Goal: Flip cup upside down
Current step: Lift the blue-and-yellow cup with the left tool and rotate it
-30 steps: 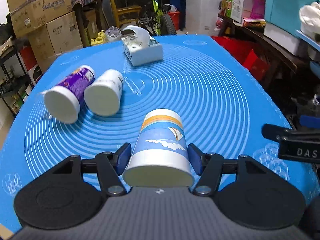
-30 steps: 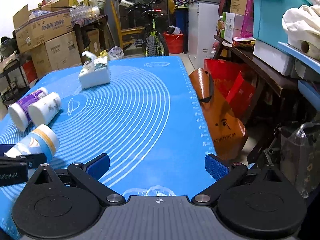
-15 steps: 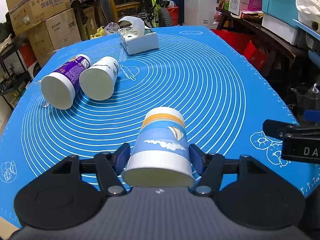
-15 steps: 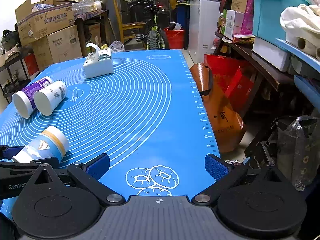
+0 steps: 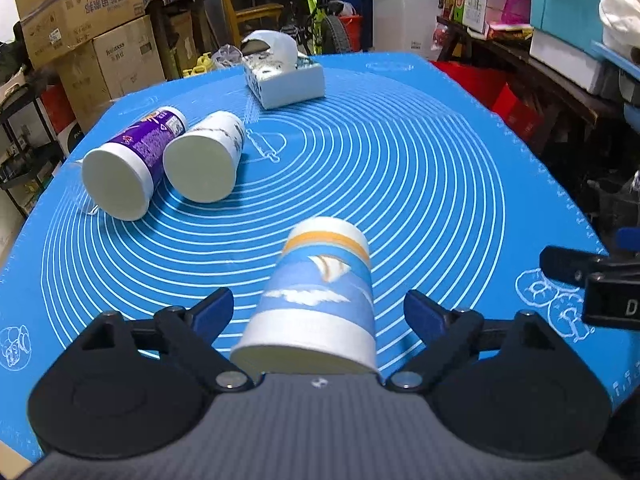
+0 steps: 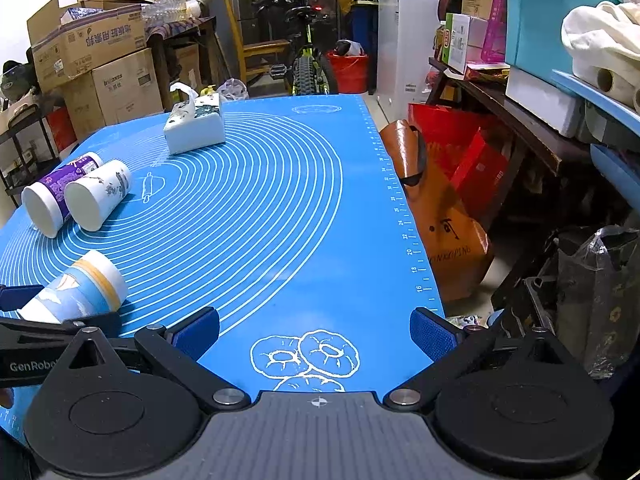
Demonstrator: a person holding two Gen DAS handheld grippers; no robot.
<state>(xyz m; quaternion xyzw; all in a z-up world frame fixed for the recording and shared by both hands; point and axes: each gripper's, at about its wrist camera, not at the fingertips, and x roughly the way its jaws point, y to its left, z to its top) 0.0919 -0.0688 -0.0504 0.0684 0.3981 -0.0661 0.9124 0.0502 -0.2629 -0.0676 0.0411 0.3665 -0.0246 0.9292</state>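
Observation:
A blue paper cup [image 5: 320, 300] with a sailboat print and an orange band lies on its side on the blue mat [image 5: 400, 168], mouth toward the camera. My left gripper [image 5: 318, 312] is open, its blue pads apart from the cup on both sides. The cup also shows in the right wrist view [image 6: 76, 292] at the lower left. My right gripper [image 6: 316, 330] is open and empty over the mat's near right corner.
A purple-labelled cup [image 5: 132, 164] and a white cup [image 5: 206, 160] lie side by side at the left. A white tissue box [image 5: 284, 76] sits at the far middle. The mat's right edge [image 6: 404, 220] drops to bags and boxes.
My left gripper's pads have opened away from the blue cup, which now lies free between them. Both grippers drew back slightly toward the near edge.

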